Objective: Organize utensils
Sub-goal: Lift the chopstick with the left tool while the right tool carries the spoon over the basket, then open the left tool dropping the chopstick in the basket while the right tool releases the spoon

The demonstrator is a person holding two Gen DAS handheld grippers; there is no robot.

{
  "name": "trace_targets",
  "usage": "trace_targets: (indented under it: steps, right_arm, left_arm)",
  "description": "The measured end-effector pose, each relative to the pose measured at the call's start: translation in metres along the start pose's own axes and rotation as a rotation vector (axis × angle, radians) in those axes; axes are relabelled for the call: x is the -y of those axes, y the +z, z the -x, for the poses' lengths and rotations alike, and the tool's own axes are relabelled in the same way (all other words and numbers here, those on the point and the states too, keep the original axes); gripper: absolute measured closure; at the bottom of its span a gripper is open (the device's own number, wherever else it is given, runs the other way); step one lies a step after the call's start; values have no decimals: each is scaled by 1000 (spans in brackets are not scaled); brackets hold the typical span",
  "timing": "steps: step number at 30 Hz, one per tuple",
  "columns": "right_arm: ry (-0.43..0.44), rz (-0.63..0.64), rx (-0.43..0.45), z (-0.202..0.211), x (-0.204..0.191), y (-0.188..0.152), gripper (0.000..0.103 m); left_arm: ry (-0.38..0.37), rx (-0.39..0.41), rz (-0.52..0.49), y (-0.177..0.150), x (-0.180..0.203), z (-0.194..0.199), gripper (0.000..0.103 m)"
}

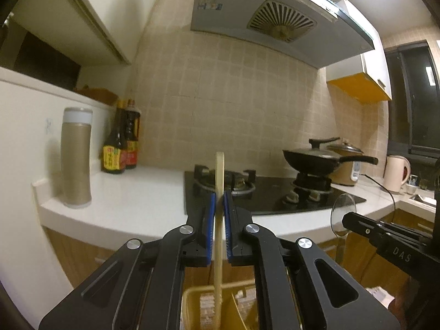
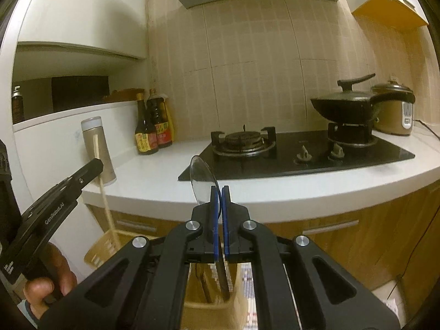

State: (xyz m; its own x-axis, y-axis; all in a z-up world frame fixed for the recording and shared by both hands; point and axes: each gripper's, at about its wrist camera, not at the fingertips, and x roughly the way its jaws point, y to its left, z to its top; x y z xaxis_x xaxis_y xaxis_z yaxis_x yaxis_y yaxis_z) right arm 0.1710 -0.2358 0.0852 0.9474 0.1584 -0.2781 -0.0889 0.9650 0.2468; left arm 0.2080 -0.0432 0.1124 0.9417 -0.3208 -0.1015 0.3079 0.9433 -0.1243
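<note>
My left gripper (image 1: 219, 196) is shut on a long cream utensil handle (image 1: 220, 170) that stands upright; its lower end reaches down into a yellow slotted basket (image 1: 192, 299) below the jaws. My right gripper (image 2: 219, 189) is shut on a clear plastic spoon (image 2: 202, 176), bowl up, with its dark handle running down into a tan holder (image 2: 211, 310) beneath. In the right wrist view the left gripper (image 2: 95, 165) is at the left with the cream utensil (image 2: 106, 200) dropping into the yellow basket (image 2: 99, 253). In the left wrist view the right gripper (image 1: 346, 220) shows with the clear spoon (image 1: 342, 210).
A white counter (image 1: 132, 200) holds a tan thermos (image 1: 76, 156) and sauce bottles (image 1: 118, 143). A black gas hob (image 2: 302, 151) carries a lidded black wok (image 2: 346, 104). A rice cooker (image 2: 393, 110) and a kettle (image 1: 396, 173) stand at the right. Wooden cabinets run below.
</note>
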Motion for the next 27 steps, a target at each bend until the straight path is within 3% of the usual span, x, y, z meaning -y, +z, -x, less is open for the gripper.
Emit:
trace_targets:
  steps: [3,7,8,9,10,12,19,27]
  right_arm:
    - [17,-9,-32,10,4,-7,96]
    - [34,-23,-69,26,10,-14,80]
    - [42,-29,-79,31,11,-16,68]
    - [52,-33,-90,37,12,-17,49]
    - [56,-33,-96,44,12,-19,41]
    - [58,-26,-94,59,12,-21,39]
    - [2,24,-209,94,2,-18,39]
    - [2,58,-473,91,-10,-39,45]
  left_arm:
    - [-15,-30,21,-4,-5,11,65]
    - [-56,-83,58,-5,-11,30,58]
    - [-66,-104,67,-6,-13,35,56]
    - [-74,-122,80,-6,-15,43,53]
    - [-76,-137,88,-7,-17,48,51]
    - [-83,-193,104,-8,-20,60,48]
    - [-90,-388,149,-14,-30,93,48]
    - [-120,-718,119,-63,-27,103,49]
